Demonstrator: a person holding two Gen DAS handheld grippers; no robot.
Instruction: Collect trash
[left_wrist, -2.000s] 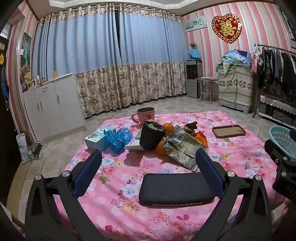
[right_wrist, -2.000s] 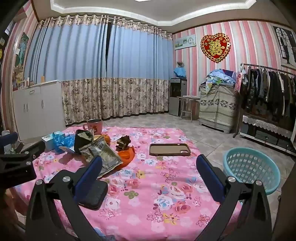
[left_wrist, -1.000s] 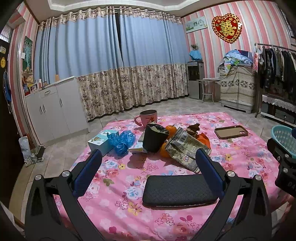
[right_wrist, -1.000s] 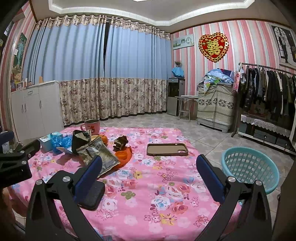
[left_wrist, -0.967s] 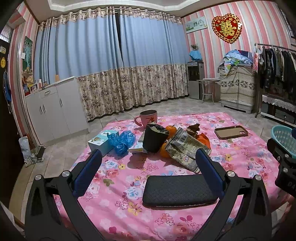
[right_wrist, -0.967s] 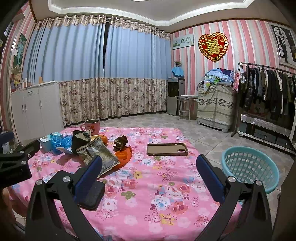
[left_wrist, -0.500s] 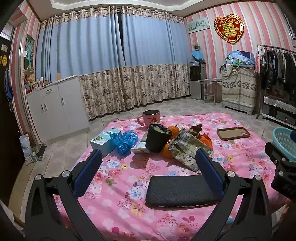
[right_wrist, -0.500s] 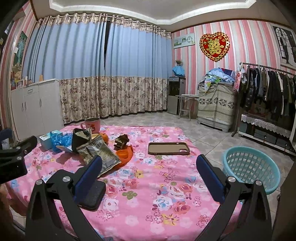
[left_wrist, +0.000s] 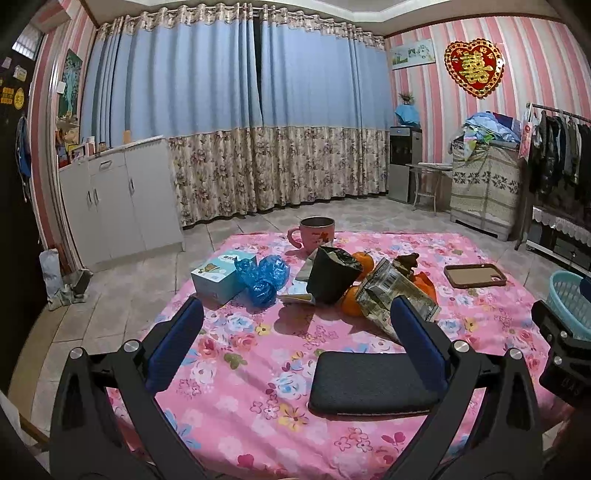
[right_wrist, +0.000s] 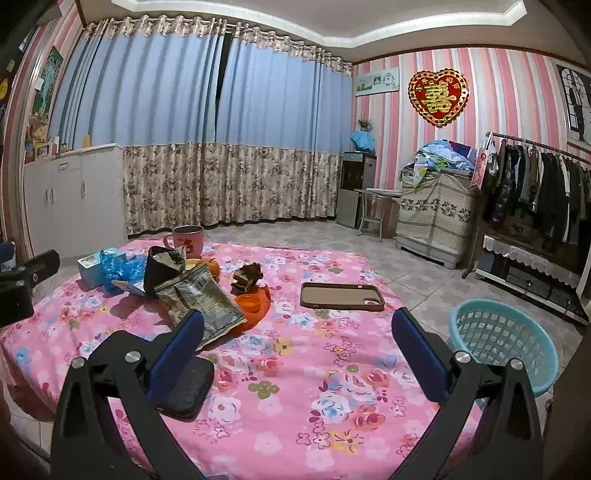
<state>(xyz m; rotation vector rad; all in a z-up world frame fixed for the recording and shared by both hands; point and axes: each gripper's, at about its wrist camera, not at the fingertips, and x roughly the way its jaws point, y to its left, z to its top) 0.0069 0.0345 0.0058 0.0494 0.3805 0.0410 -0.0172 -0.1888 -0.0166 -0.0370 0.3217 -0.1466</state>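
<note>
The left gripper (left_wrist: 295, 328) and right gripper (right_wrist: 297, 334) are both hanging wide apart, holding nothing. The crinkly wrapper (right_wrist: 201, 295) is lying on the pink counter (right_wrist: 332, 354), near the blue basket (right_wrist: 506, 345).

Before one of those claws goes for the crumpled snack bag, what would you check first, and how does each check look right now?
1. Left claw open, holding nothing: ok.
2. Right claw open, holding nothing: ok.
3. Snack bag reachable from the near side: ok.
4. Snack bag free of neighbours: not ok; it leans against the oranges and the black cup.
5. Basket open-topped, beside the table: ok.
6. Basket contents: cannot tell.
</note>
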